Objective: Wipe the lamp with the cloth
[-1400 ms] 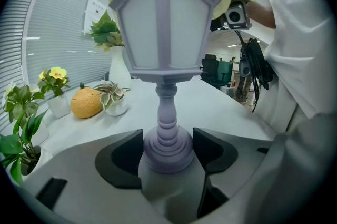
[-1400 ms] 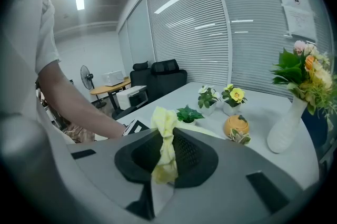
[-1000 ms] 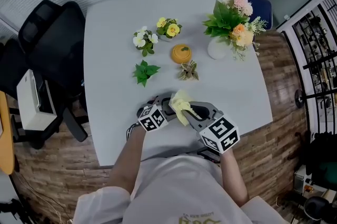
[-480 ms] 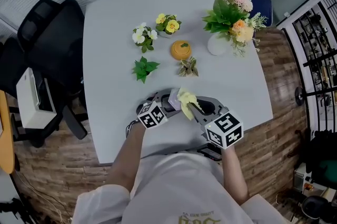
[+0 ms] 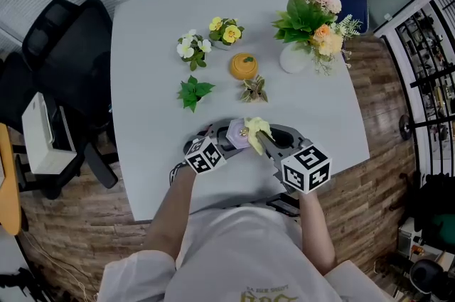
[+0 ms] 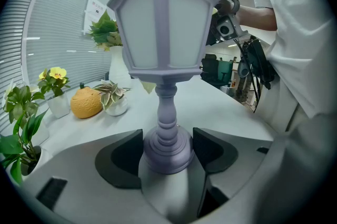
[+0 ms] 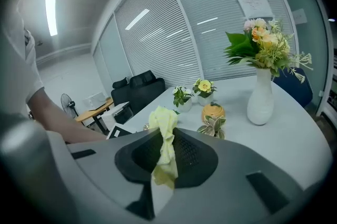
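head view: a light grey table [image 5: 149,16] with rounded corners carries everything. near the middle of its near edge, the left gripper [image 5: 229,137] and the right gripper [image 5: 261,139] meet. between them is a small pale purple lantern-shaped lamp [image 5: 237,133], and a crumpled pale yellow cloth [image 5: 255,128] lies against the right side of the lamp top. towards the middle of the table stand a small green leafy plant [image 5: 193,92], a pot of white flowers [image 5: 188,49], a pot of yellow flowers [image 5: 226,30], an orange pumpkin-shaped ornament [image 5: 244,67] and a little plant with striped leaves [image 5: 254,89]. near the far right corner is a round white vase [image 5: 293,60] with a mixed bouquet. a black office chair [image 5: 67,55] stands beside the left edge.

left gripper view: the left gripper [image 6: 167,152] is closed on the round base of the lamp [image 6: 167,54]; both dark jaws touch the foot, one on each side, and the lamp stands upright. a corner of the cloth [image 6: 149,87] shows just under the lamp head. the orange ornament [image 6: 87,103] is at the left, further away.

right gripper view: the right gripper [image 7: 166,159] has its jaws pressed together on the cloth [image 7: 165,136], which stands up out of them as a narrow folded strip. behind it are the white vase [image 7: 260,99], the orange ornament [image 7: 212,111] and the chair [image 7: 138,88].
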Motion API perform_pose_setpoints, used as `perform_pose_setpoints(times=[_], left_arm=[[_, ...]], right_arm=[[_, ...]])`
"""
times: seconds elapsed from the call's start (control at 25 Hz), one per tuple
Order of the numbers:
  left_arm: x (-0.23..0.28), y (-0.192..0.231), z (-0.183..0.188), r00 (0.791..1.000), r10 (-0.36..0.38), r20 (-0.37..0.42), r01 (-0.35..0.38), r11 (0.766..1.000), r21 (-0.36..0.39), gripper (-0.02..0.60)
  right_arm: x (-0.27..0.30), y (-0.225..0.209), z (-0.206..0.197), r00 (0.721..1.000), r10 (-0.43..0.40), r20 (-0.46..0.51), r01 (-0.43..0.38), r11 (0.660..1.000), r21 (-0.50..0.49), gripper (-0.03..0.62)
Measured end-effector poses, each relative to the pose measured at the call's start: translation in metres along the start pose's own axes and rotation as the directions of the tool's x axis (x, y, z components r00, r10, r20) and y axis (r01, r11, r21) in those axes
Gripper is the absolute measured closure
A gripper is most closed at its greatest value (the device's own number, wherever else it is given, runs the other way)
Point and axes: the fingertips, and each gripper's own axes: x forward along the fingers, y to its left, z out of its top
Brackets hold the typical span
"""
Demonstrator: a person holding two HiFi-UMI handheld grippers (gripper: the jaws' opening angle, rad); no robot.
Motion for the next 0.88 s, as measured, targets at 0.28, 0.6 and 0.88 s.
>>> perform_pose_setpoints(times=[0.28, 0.6, 0.88], left_arm=[[0.000, -0.001, 0.000, 1.000, -0.001, -0.001, 0.001, 1.000, -0.002, 0.282], [0.000, -0.001, -0.001, 1.000, 0.000, -0.002, 0.000, 1.000, -0.002, 0.282], [0.001, 0.000, 0.000, 1.000, -0.001, -0.001, 0.001, 1.000, -0.001, 0.282]], right_arm=[[0.007, -0.010, 0.004, 1.000, 0.000, 0.028, -0.002, 0.998, 0.067, 0.539], [0.019, -0.020, 0.007, 0.999, 0.025, 0.044, -0.029, 0.993, 0.115, 0.540], [0.028, -0.027, 0.008, 0.996, 0.067, 0.054, -0.075, 0.984, 0.161, 0.540]])
